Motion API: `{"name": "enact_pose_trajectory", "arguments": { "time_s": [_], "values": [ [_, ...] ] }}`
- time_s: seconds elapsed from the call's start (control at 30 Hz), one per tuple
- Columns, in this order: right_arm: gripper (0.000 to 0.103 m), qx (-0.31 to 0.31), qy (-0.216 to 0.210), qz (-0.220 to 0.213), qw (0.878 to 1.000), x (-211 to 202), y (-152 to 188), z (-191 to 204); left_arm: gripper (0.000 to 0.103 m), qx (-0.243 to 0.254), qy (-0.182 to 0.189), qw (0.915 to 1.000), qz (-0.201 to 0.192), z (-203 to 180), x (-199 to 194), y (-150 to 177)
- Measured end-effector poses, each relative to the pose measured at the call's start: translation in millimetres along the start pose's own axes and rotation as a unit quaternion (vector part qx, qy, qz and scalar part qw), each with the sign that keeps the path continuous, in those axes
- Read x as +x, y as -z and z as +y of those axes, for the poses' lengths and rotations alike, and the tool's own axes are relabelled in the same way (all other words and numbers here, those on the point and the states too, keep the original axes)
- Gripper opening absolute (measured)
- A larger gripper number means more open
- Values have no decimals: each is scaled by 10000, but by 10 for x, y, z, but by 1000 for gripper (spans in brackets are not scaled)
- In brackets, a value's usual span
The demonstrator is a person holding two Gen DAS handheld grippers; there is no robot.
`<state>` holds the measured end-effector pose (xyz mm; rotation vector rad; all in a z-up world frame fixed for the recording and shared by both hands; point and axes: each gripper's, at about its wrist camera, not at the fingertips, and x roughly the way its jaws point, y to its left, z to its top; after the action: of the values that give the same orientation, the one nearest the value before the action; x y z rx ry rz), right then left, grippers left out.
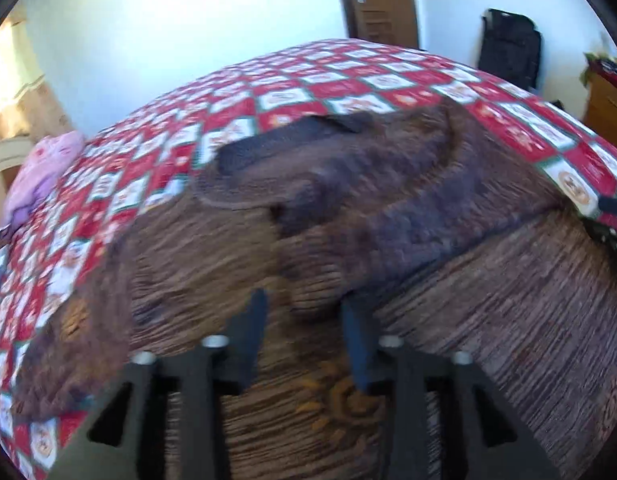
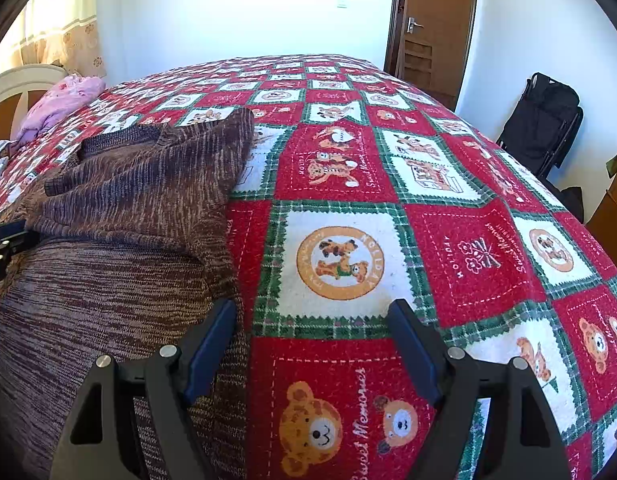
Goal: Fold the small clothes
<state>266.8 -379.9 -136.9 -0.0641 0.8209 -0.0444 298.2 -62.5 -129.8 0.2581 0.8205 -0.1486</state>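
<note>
My biggest worry is the bed itself: its fleecy checked blanket, red and white squares with bears, is soft and could drag along and ruck up with any fold I pull. The sweater lies on it, spread to the left of my right claw, a brown ribbed knit with a darker collar and one sleeve already laid over the body; being loose and stretchy, that flap could slide back or bunch if I tug unevenly. My left claw hangs over the knit, partly parted, nothing between the tips as far as the blur lets me judge, so a careless pinch might snag a double layer. My right claw stands wide, empty, straddling the sweater's edge.
</note>
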Motion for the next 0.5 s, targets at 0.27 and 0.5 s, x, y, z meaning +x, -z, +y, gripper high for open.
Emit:
{"name": "enact_pose_trajectory", "arguments": {
  "time_s": [0.27, 0.5],
  "values": [
    [79, -22, 35, -6, 10000, 1, -2, -2, 86, -492, -66, 9961, -732, 73, -297, -319],
    [79, -10, 25, -9, 10000, 4, 3, 3, 86, 122, -564, 9981, -221, -480, 322, -579]
  ]
}}
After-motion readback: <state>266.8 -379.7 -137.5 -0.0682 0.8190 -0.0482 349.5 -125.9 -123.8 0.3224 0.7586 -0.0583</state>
